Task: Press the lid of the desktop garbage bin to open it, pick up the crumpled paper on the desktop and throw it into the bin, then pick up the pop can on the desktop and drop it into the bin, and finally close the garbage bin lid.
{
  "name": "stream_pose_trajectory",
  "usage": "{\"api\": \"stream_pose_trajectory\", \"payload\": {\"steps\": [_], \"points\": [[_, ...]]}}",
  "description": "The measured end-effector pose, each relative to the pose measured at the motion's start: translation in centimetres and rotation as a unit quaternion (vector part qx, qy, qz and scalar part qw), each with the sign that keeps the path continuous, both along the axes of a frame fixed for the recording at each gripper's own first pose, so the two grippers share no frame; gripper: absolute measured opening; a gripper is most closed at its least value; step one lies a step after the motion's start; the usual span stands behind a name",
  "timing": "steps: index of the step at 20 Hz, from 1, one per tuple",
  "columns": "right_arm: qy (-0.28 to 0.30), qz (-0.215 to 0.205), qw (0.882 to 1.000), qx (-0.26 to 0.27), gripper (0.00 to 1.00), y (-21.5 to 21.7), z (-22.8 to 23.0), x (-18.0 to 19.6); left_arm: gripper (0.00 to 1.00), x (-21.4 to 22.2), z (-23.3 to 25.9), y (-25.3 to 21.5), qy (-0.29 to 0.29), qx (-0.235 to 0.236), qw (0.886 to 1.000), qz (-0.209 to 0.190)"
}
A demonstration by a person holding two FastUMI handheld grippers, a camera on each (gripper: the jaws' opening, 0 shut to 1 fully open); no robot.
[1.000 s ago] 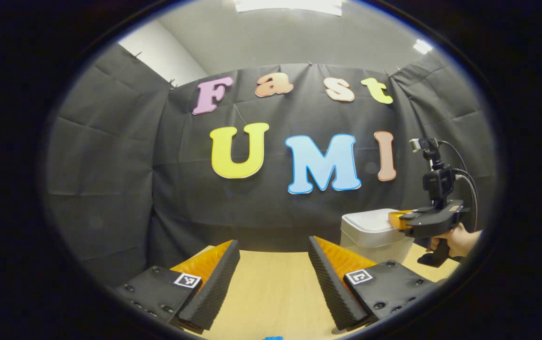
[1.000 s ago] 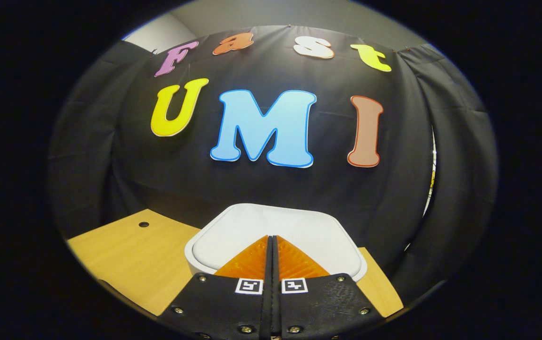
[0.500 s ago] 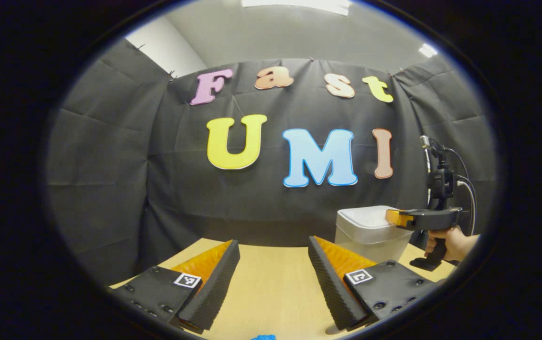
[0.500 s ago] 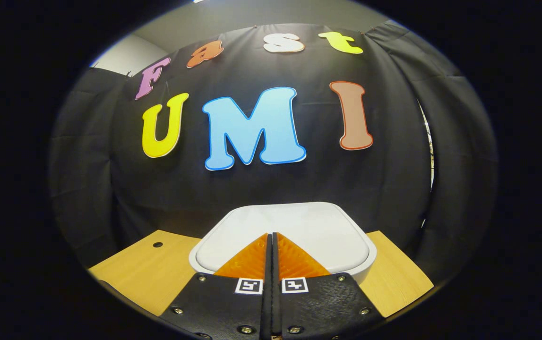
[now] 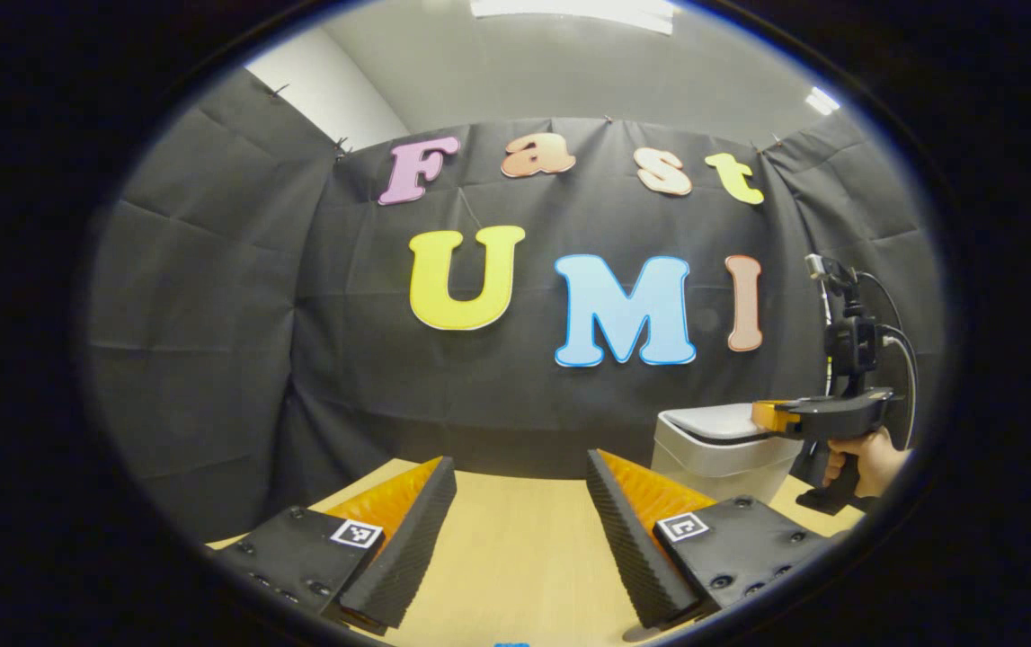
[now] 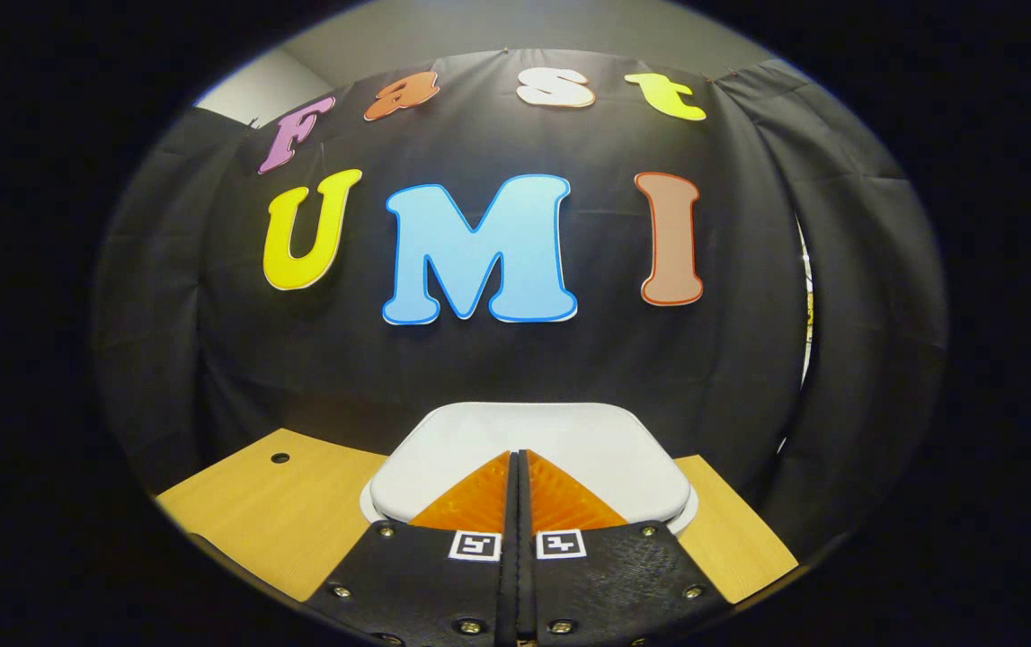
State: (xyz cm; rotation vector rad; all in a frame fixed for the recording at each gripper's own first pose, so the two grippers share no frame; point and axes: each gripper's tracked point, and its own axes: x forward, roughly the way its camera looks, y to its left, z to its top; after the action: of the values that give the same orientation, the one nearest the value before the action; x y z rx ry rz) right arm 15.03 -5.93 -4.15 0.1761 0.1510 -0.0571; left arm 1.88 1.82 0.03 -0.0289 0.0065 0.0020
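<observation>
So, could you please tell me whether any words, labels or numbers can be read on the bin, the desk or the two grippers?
None can be read.
White plastic bin lid: plain, no label.
Light wooden desk: no writing.
Left gripper: a black-and-white square marker on each finger, a pattern and not text.
Right gripper: two square markers of the same kind, no words or numbers.

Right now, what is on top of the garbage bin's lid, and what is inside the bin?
The right gripper, fingers shut together, sits over the white lid. The garbage bin interior cannot be seen; the lid covers it.
</observation>
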Motion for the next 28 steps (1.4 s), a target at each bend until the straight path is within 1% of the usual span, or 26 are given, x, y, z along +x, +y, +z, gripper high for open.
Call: {"api": "stream_pose_trajectory", "payload": {"steps": [3,6,10,14,19,20,28], "points": [[-0.015,0.0,1.0,-0.007,0.0,-0.5,1.8,-0.3,0.99,0.4,0.4,0.4,0.0,0.008,1.0,0.001],[-0.031,-0.009,0.999,0.007,0.0,-1.5,3.6,-0.4,0.99,0.8,0.3,-0.4,0.005,0.005,1.0,-0.007],[-0.044,-0.02,0.999,0.007,0.0,-2.6,4.8,-2.1,0.97,1.1,-0.4,-1.6,0.017,-0.01,1.0,-0.021],[-0.051,-0.025,0.998,0.003,0.0,-3.1,5.7,-3.9,0.97,0.9,-0.6,-2.2,0.024,-0.013,0.999,-0.029],[-0.061,-0.024,0.998,0.0,0.0,-2.6,6.9,-6.7,0.96,0.2,-1.6,-2.0,0.036,-0.013,0.999,-0.036],[-0.062,-0.023,0.998,-0.001,0.0,-2.3,7.0,-7.2,0.97,0.2,-1.9,-1.7,0.04,-0.009,0.999,-0.032],[-0.047,-0.028,0.998,-0.031,0.0,-0.4,5.9,-11.5,0.96,-0.5,-3.3,-1.1,0.051,-0.002,0.998,-0.035]]}}
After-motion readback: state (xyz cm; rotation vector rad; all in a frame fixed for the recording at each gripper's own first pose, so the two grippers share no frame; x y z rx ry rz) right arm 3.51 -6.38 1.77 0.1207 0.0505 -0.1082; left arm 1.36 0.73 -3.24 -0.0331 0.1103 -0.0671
